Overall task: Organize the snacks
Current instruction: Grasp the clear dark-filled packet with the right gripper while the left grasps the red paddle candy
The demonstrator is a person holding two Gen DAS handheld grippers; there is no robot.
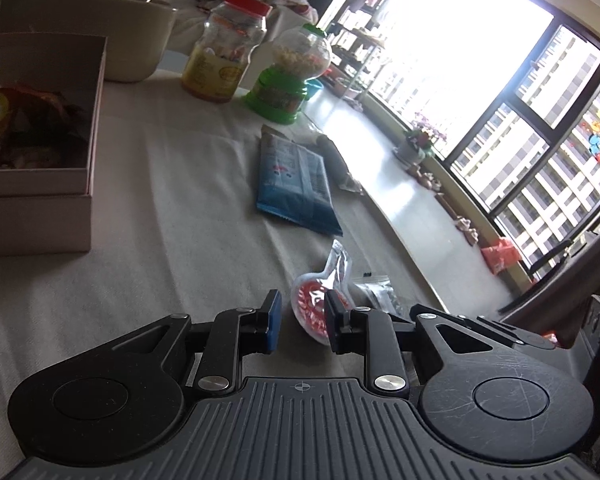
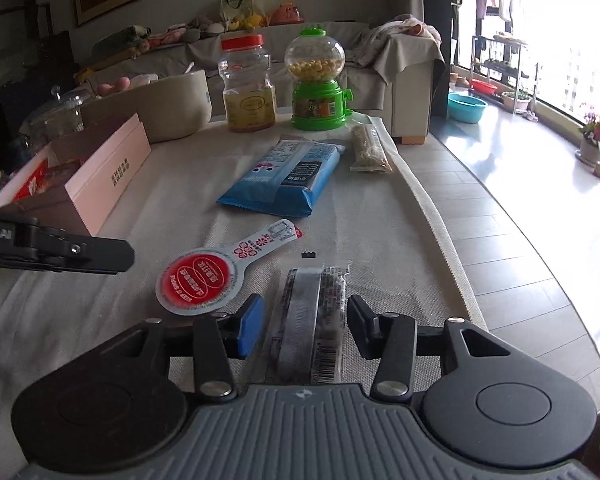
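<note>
My left gripper is open just above the cloth, its fingers on either side of a red-and-white spoon-shaped snack pack, which also shows in the right wrist view. My right gripper is open around a clear wrapped snack bar lying on the cloth. A blue snack bag lies mid-table, also in the left wrist view. A pink open box holding snack packets stands at the left, also in the right wrist view.
At the table's far end stand a red-lidded jar, a green candy dispenser and a beige bowl. A long nut bar lies near the right edge. The left gripper's body juts in from the left.
</note>
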